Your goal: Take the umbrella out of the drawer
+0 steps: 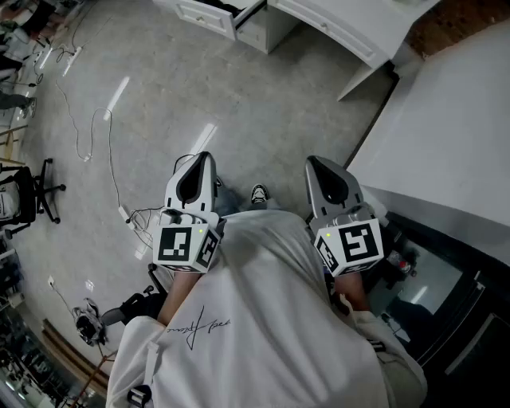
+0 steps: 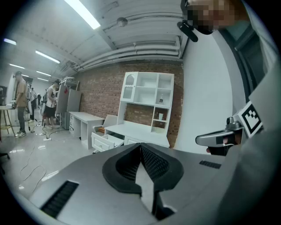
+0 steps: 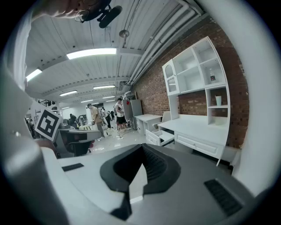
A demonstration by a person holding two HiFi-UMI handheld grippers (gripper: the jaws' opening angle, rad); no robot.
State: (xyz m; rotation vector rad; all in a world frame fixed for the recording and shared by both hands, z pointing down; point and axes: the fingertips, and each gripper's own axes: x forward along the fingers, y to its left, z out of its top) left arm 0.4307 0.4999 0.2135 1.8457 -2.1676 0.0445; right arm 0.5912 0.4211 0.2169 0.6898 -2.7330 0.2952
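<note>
1. Umbrella: not visible in any view. The drawer (image 1: 203, 16) stands pulled out from the white surface (image 1: 335, 24) at the far side of the room, and its inside cannot be seen.
2. The left gripper view shows the same drawer (image 2: 105, 141) open at the left end of the surface (image 2: 136, 129), under a white shelf unit (image 2: 147, 94) against a brick wall (image 2: 101, 94). The right gripper view shows the drawer (image 3: 158, 137), surface (image 3: 197, 125) and shelf unit (image 3: 195, 70) from farther left.
3. Left gripper (image 1: 205, 156): well short of the drawer, over open floor (image 1: 199, 96), aimed toward the surface and slightly downward. Its jaws are pressed together with nothing between them (image 2: 141, 151).
4. Right gripper (image 1: 312, 162): beside the left one and level with it. Its jaws are fully together and hold nothing (image 3: 141, 151).
5. Each gripper carries a marker cube, left (image 1: 187, 245) and right (image 1: 351, 245), held close to the person's white shirt (image 1: 255, 319). One shoe (image 1: 259, 194) shows between the two grippers.
6. Surroundings: a cable (image 1: 80, 127) trails across the floor, an office chair (image 1: 32, 195) stands at the left edge, and people (image 2: 52, 103) stand in the background.
</note>
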